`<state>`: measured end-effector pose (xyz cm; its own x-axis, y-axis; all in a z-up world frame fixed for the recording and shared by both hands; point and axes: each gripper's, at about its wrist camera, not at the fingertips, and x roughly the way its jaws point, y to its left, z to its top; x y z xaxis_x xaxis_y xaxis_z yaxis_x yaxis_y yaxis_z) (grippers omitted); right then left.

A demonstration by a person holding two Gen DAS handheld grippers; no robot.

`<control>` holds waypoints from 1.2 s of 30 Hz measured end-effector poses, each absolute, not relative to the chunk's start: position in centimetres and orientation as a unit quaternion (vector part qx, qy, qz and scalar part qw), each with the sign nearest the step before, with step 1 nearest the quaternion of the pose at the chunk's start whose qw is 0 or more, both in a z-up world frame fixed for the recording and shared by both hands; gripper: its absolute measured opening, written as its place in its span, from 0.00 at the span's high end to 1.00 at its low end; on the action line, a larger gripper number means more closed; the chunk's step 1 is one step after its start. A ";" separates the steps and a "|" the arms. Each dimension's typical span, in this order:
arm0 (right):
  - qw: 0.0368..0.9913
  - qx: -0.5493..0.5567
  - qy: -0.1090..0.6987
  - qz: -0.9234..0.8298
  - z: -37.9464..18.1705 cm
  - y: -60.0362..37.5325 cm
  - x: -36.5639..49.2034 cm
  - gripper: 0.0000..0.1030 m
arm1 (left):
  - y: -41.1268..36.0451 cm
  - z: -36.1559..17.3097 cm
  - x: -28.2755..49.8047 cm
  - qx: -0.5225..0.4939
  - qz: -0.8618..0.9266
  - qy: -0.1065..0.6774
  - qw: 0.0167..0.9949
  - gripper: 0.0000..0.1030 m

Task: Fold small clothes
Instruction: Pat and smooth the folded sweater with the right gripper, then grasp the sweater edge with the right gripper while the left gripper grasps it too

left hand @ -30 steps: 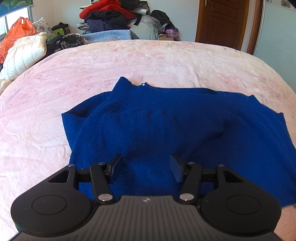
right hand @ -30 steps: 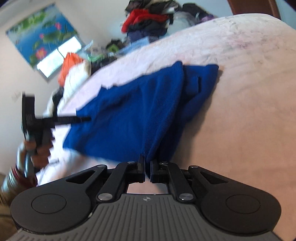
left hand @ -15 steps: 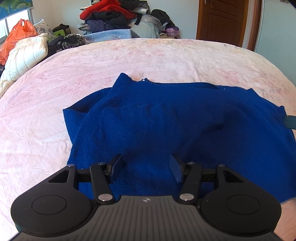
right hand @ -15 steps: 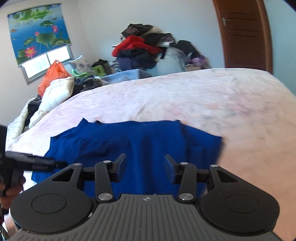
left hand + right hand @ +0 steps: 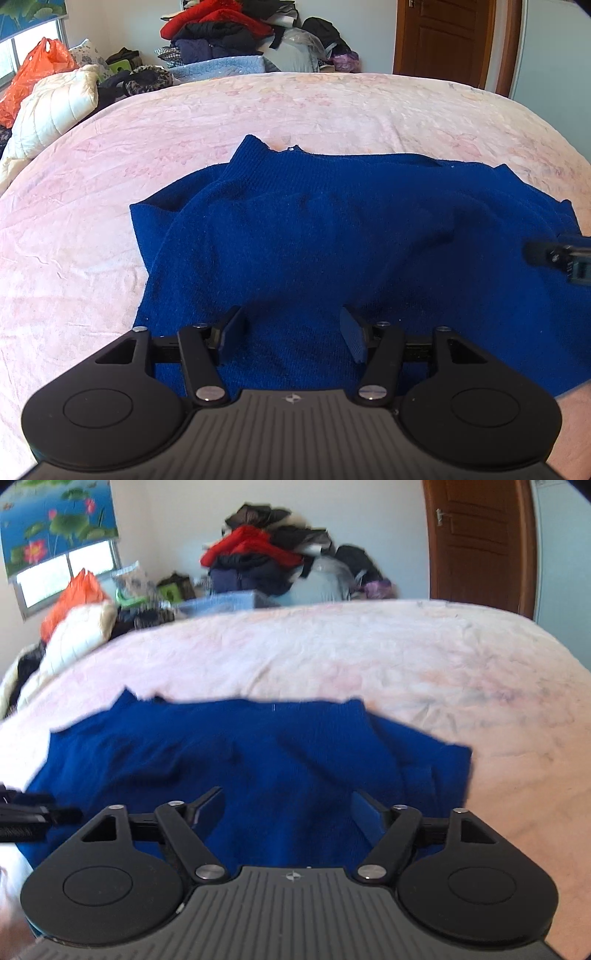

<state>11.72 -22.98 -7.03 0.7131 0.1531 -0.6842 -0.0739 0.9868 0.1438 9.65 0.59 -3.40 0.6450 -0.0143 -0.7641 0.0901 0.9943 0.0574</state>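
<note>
A dark blue knitted sweater (image 5: 332, 229) lies spread on the pink bedsheet (image 5: 295, 107), with its collar at the far edge and a sleeve folded in at the left. My left gripper (image 5: 291, 325) hovers over the sweater's near hem; its jaws are opening and the fabric lies under them, not pinched. In the right wrist view the sweater (image 5: 240, 753) lies flat under my right gripper (image 5: 288, 801), whose jaws are opening wide with nothing pressed between the pads. Each gripper shows at the edge of the other's view: the right gripper (image 5: 561, 254) and the left gripper (image 5: 33, 812).
A heap of red and dark clothes (image 5: 221, 29) is piled beyond the far side of the bed. A white quilted duvet (image 5: 55, 107) and an orange plastic bag (image 5: 37, 66) sit at the far left. A brown wooden door (image 5: 447, 37) stands at the back right.
My right gripper has let go of the sweater's raised edge, spread its jaws and swung round to face the bed. The sweater has dropped flat. My left gripper's jaws stand slightly wider.
</note>
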 end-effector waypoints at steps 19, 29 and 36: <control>0.926 0.051 0.367 0.071 -7.1 -20.0 11.2 0.11 | 1.4 -3.5 8.9 0.063 -0.037 0.416 0.906 0.32; 0.936 0.016 0.329 0.125 -4.2 -14.8 9.4 0.11 | 3.3 -1.6 9.7 0.079 -0.015 0.390 0.917 0.32; 0.924 -0.129 0.296 0.203 -2.9 -6.2 5.9 0.08 | 9.6 -0.4 14.2 0.060 0.031 0.372 0.926 0.19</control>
<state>5.86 -6.17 -2.87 0.7426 0.2995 -0.5990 -0.4522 0.8840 -0.1187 14.16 9.64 -0.41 0.7207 0.1019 -0.6857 -0.0128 0.9909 0.1338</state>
